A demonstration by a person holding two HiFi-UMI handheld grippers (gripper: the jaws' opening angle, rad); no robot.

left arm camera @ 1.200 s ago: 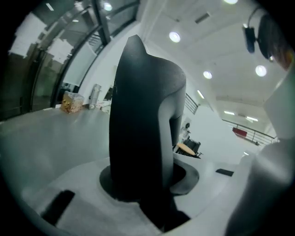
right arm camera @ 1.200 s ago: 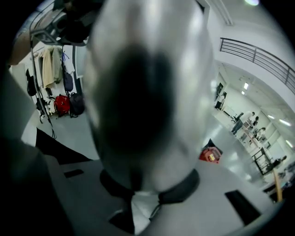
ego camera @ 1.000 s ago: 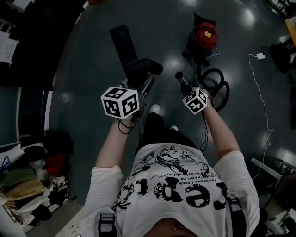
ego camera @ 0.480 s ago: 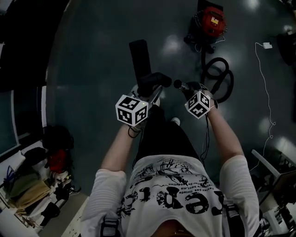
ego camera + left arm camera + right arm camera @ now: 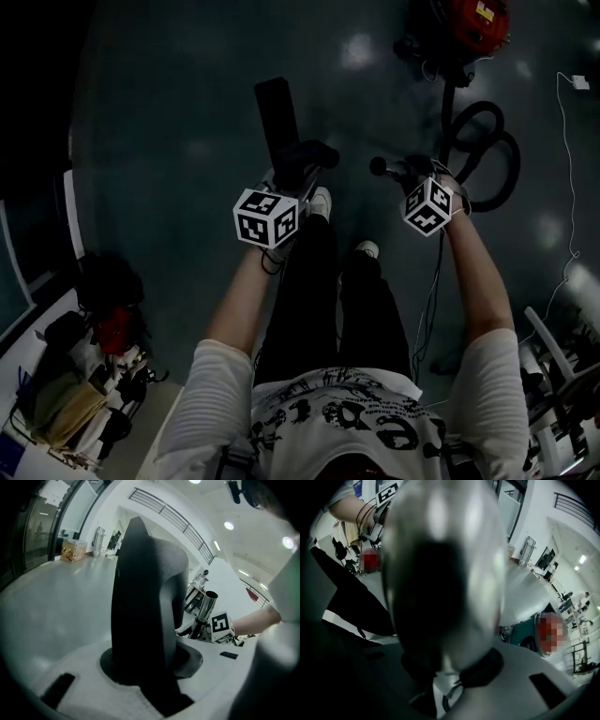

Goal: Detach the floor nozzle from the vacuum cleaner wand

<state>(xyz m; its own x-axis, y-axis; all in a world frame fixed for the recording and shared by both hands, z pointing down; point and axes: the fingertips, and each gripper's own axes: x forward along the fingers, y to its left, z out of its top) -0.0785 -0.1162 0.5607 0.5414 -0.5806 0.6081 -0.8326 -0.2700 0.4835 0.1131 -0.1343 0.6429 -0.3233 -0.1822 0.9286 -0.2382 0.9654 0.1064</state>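
Now the left gripper (image 5: 295, 180) sits clamped on the black floor nozzle (image 5: 145, 606), and the right gripper (image 5: 414, 176) clasps the wand (image 5: 384, 169) (shiny metal tube); nozzle and wand seem apart, side by side, though the head view is dim

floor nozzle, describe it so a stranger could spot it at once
On the dark floor, find the person's white shoes. Just ahead of them the left gripper grips the floor nozzle: a flat black bar with a bent neck, unlike the shiny wand beside it.
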